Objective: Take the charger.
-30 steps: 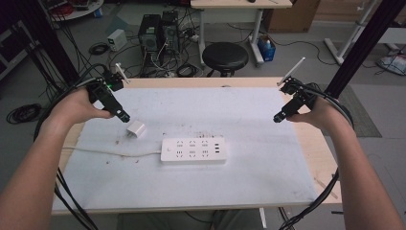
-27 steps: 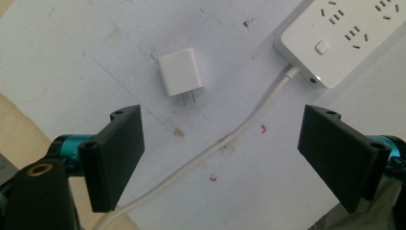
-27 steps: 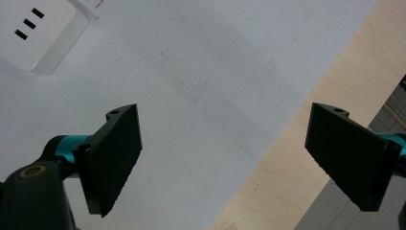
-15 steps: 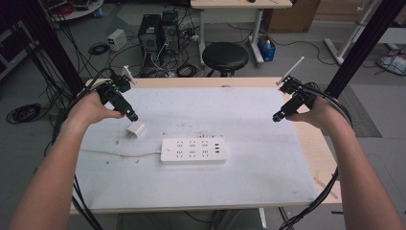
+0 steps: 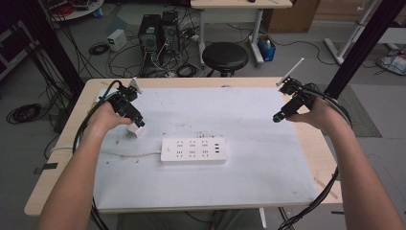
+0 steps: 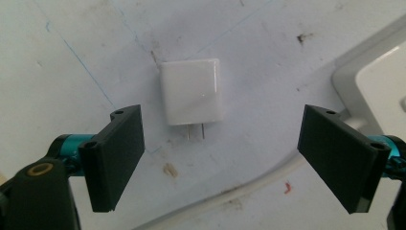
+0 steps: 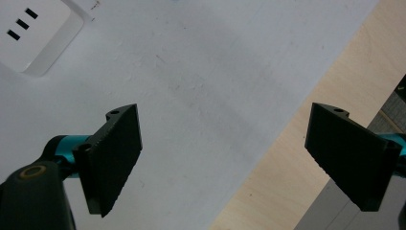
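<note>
A small white plug adapter (image 5: 136, 130) lies flat on the white mat, left of a white power strip (image 5: 193, 150). My left gripper (image 5: 139, 123) hovers right over the adapter and is open. In the left gripper view the adapter (image 6: 192, 91) lies just beyond and between the wide-apart jaws of the left gripper (image 6: 225, 155), its two metal prongs pointing toward the camera, with nothing touching it. My right gripper (image 5: 277, 117) is held near the mat's right edge, open and empty; in its own view the right gripper (image 7: 225, 158) has only bare mat between its jaws.
The strip's thin white cable (image 5: 129, 153) runs left across the mat, and this cable (image 6: 230, 196) passes under the left jaws. The strip's corner (image 7: 33, 33) shows far from the right jaws. The wooden table edge (image 7: 297, 158) lies beside the right gripper. A stool (image 5: 225, 55) stands behind the table.
My left gripper has moved right and a little nearer, arriving over the adapter. The adapter, the strip and the right gripper have stayed put.
</note>
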A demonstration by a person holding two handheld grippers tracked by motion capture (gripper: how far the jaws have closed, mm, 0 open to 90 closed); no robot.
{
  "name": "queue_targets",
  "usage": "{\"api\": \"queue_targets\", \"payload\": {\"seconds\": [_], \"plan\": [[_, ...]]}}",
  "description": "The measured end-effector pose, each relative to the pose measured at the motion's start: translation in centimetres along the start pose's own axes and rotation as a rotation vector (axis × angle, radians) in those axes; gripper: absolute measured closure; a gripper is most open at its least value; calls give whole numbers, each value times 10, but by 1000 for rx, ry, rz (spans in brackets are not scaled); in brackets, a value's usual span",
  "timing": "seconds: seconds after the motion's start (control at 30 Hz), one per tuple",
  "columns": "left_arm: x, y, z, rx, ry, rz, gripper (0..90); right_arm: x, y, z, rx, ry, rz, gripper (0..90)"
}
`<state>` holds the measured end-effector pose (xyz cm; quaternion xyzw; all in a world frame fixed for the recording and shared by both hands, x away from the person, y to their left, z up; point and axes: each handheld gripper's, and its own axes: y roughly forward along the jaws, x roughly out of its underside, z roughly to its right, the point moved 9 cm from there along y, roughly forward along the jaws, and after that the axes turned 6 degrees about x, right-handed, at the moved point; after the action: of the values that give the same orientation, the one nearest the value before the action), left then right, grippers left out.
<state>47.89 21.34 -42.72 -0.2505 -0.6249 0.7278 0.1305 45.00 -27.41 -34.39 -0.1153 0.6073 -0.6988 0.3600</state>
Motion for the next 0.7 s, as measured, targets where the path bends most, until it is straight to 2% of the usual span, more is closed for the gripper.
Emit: {"api": "queue_targets", "payload": {"seconds": [0.13, 0.33, 0.4, 0.7], "plan": [[2, 15, -3, 3, -21, -17, 163, 1, -1, 0, 2, 3, -2, 119], [3, 29, -8, -8, -35, -27, 165, 1, 0, -1, 7, 8, 2, 119], [3, 34, -9, -12, -36, -27, 165, 1, 0, -1, 8, -5, 3, 119], [4, 51, -12, -24, -44, -45, 193, 3, 2, 0, 11, 2, 7, 120]]}}
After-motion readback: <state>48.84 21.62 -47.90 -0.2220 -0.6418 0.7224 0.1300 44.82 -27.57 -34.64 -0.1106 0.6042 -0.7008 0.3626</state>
